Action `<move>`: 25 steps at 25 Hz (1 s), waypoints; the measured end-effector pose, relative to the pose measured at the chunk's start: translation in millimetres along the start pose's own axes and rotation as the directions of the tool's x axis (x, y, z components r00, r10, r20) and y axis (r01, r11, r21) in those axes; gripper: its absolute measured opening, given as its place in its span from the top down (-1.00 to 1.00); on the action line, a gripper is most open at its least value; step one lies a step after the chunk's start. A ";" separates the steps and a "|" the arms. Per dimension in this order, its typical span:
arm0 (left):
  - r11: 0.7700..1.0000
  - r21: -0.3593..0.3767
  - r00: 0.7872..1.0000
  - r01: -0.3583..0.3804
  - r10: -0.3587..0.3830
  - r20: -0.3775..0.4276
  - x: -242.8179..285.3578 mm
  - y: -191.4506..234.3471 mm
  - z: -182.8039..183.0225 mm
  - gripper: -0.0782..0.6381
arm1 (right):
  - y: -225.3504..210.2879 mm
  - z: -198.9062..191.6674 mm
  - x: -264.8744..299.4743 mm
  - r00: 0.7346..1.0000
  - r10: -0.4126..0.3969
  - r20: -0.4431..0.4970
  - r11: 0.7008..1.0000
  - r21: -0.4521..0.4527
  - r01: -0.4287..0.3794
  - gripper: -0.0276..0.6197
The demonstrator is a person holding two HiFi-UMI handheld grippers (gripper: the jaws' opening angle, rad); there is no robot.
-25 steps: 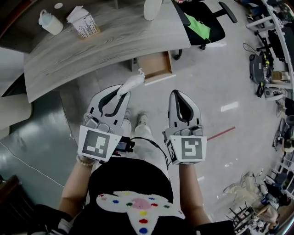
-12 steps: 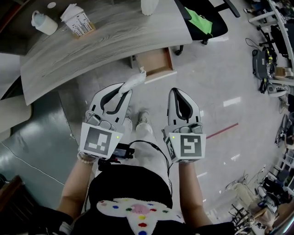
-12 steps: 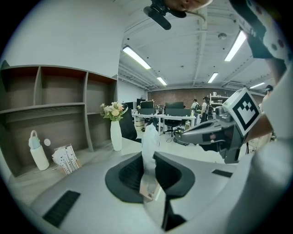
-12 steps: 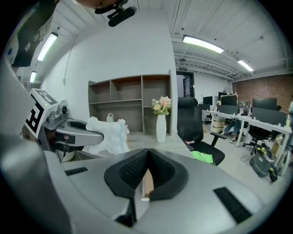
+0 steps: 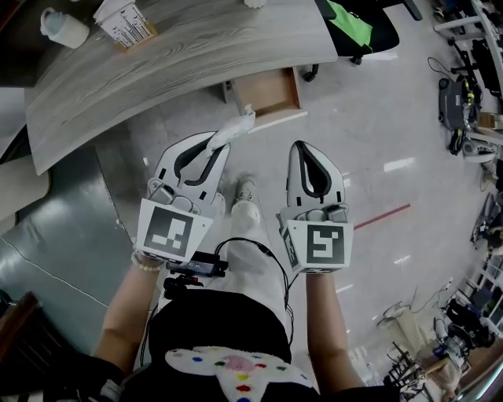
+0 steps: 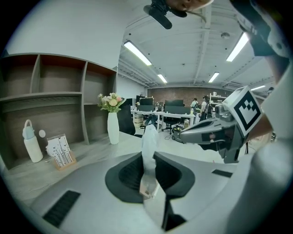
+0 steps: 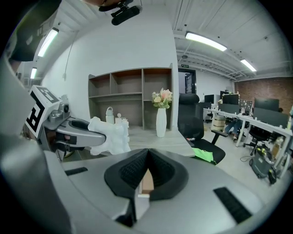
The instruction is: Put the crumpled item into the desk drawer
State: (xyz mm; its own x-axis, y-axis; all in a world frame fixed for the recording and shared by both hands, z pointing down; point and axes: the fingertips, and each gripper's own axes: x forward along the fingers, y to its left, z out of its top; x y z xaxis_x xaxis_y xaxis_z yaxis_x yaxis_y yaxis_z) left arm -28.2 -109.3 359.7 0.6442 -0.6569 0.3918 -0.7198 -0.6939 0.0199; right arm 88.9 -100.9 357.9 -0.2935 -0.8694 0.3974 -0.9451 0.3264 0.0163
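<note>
A white crumpled item [image 5: 234,127] juts from the tips of the left tool [image 5: 214,146], just above the centre of the head view. The tool's jaws are narrow and pinch the item's lower end. In the left gripper view it stands upright between them. It hangs in the air over the pale floor [image 5: 377,118].

Just above it in the frame is a wooden drawer [image 5: 271,90]. The drawer is pulled open from under the edge of a grey wood-grain counter [image 5: 181,55] that crosses the upper left.

The right tool [image 5: 309,149] is level with the left one, just right of centre. Its jaws are drawn together on nothing.

At the upper left corner, a white bottle [image 5: 63,27] and a patterned box [image 5: 126,23] stand on the counter. A black chair [image 5: 369,35] is at the top right.
</note>
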 end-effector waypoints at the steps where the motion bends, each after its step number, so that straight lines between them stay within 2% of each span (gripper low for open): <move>1: 1.000 -0.001 1.000 0.002 -0.003 -0.005 2.7 0.0 -4.1 0.62 | 0.1 -3.2 2.2 1.000 0.002 -0.004 1.000 -0.004 -0.002 0.90; 13: 1.000 -0.025 0.999 0.002 -0.004 -0.050 37.9 7.1 -43.9 0.62 | -10.1 -34.6 25.6 1.000 -0.008 -0.027 1.000 0.003 0.009 0.90; 25: 0.998 -0.026 0.994 0.053 -0.056 -0.095 97.2 2.0 -83.3 0.62 | -32.2 -72.0 43.9 0.997 -0.034 -0.063 0.999 0.016 0.035 0.90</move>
State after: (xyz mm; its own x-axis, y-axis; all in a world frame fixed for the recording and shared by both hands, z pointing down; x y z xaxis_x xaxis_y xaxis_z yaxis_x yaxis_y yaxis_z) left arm 11.4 -150.0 474.5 0.6559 -0.5864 0.4753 -0.6908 -0.7202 0.0646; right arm 116.8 -122.9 440.9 -0.2520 -0.8550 0.4533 -0.9569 0.2901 0.0153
